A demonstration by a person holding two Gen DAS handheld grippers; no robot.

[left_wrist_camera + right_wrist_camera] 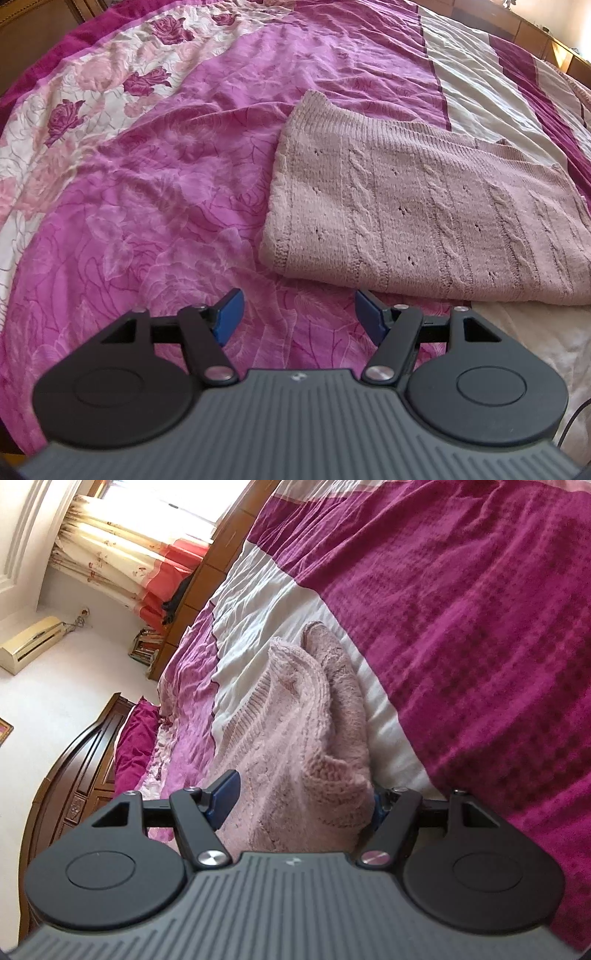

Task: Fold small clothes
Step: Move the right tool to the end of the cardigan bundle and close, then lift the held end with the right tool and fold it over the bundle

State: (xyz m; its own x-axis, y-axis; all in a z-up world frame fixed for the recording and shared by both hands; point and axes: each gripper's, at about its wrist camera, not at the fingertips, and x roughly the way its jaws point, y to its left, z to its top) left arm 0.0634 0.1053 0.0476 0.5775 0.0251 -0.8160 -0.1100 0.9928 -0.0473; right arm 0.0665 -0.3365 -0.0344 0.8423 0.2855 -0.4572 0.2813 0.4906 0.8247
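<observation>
Pink knit sweater (424, 206) is seen folded flat on the bed (166, 177), centre-right of the left wrist view, over the pink floral cover and a white band. Left gripper (299, 314), lower centre, is held w/ fingers (231, 314) spread apart, nothing between them, just short of the sweater's near edge. Right gripper (301, 797), lower centre of the right wrist view: fingers (225, 797) spread wide, sweater (295, 738) bunched between them, not clamped. Far finger is mostly hidden by knit.

Home bedroom: floral bedspread (155, 155), wooden headboard (77, 760), curtains (122, 557).
</observation>
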